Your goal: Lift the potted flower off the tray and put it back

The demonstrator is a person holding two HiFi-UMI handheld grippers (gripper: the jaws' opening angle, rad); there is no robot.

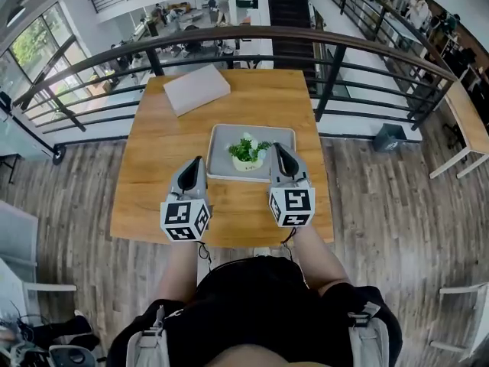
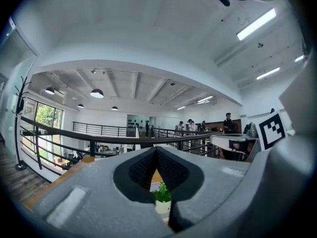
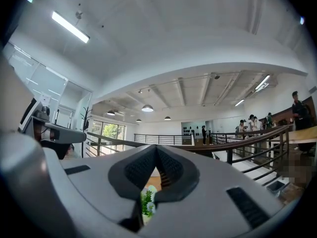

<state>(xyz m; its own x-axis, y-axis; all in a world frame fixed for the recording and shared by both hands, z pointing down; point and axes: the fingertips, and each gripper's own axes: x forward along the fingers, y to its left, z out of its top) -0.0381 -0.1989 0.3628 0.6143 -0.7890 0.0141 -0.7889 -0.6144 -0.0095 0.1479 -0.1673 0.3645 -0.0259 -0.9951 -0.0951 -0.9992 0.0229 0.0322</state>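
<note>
1. Looking down in the head view, a wooden worktop (image 1: 164, 151) stands by a dark curved railing (image 1: 229, 33). A gray tray (image 1: 223, 140) lies near the middle of the worktop. The potted flower (image 1: 247, 153) stands upright on the tray, with green leaves and small white blooms in a pale pot. The left claw (image 1: 198, 161) is at the tray's left edge and the right claw (image 1: 280, 148) is at its right side, so the flower sits between the two claws. Neither claw touches it. Both claws point away from the person, level over the worktop. A flat gray box (image 1: 196, 89) lies at the far left part of the worktop, well apart from the tray.

2. In the left gripper view, the left claw (image 2: 156, 150) has its two tips together, with nothing held between them. Through the small gap behind the tips you can see the flower (image 2: 162, 196) farther off, upright in its pot. The right claw's marker cube (image 2: 271, 129) shows at the right edge. People stand far off behind the railing.

3. In the right gripper view, the right claw (image 3: 156, 148) is closed too, tips together and holding nothing. The flower (image 3: 147, 202) peeks through the gap below the tips, farther off. Round lamps hang from the ceiling beyond.
</note>
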